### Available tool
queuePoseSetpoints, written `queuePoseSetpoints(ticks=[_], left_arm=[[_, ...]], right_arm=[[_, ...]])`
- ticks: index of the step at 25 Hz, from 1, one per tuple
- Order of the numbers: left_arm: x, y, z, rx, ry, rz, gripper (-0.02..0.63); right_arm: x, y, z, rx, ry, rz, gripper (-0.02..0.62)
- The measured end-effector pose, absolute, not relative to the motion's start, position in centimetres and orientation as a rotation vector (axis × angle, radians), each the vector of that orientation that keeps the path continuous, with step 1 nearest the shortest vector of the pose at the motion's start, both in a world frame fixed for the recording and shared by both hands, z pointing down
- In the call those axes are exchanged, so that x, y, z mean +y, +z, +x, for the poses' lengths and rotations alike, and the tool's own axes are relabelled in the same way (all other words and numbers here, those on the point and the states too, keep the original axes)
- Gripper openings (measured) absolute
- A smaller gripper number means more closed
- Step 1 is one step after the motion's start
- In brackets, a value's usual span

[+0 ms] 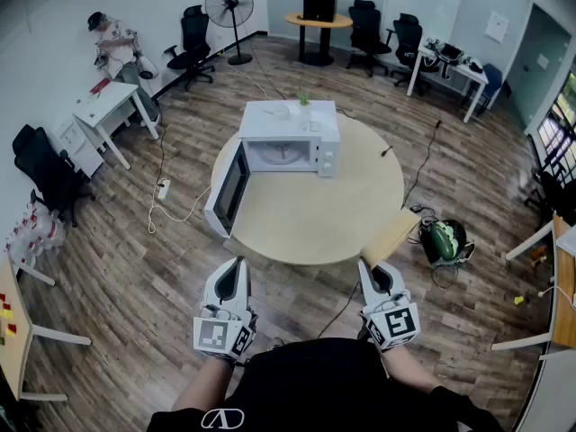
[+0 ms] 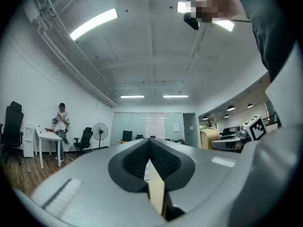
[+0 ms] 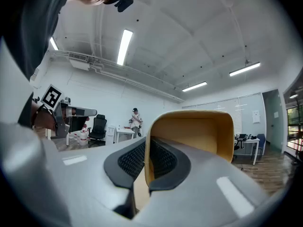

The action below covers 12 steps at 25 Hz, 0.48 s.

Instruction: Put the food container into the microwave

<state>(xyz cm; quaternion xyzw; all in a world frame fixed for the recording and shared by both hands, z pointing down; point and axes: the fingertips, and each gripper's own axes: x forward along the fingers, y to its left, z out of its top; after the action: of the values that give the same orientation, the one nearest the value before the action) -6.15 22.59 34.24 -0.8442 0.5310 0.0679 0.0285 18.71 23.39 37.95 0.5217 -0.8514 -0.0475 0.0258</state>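
Observation:
A white microwave [image 1: 290, 133] stands at the far side of a round wooden table [image 1: 333, 214], its door [image 1: 229, 187] swung wide open to the left. The cavity looks empty. My right gripper [image 1: 367, 266] is shut on the wall of a tan food container [image 1: 393, 236], held in the air near the table's front right edge. In the right gripper view the container [image 3: 199, 131] rises between the closed jaws of the right gripper [image 3: 146, 145]. My left gripper [image 1: 236, 264] hangs in front of the table, shut with nothing in it. The left gripper view shows the left gripper [image 2: 149, 143] pointing upward.
A green bag [image 1: 445, 239] and cables lie on the floor right of the table. A power strip [image 1: 163, 188] lies to the left. Office chairs, white desks and a fan [image 1: 229, 7] line the room. A person [image 1: 112, 43] stands at the back left.

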Motion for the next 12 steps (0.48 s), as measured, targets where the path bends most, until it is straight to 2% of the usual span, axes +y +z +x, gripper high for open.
queuePoseSetpoints(ticks=[12], left_arm=[[22.7, 34.9, -4.5, 1.635, 0.192, -2.640, 0.000]], right_arm=[[24.1, 38.9, 19.0, -2.688, -0.076, 1.545, 0.013]])
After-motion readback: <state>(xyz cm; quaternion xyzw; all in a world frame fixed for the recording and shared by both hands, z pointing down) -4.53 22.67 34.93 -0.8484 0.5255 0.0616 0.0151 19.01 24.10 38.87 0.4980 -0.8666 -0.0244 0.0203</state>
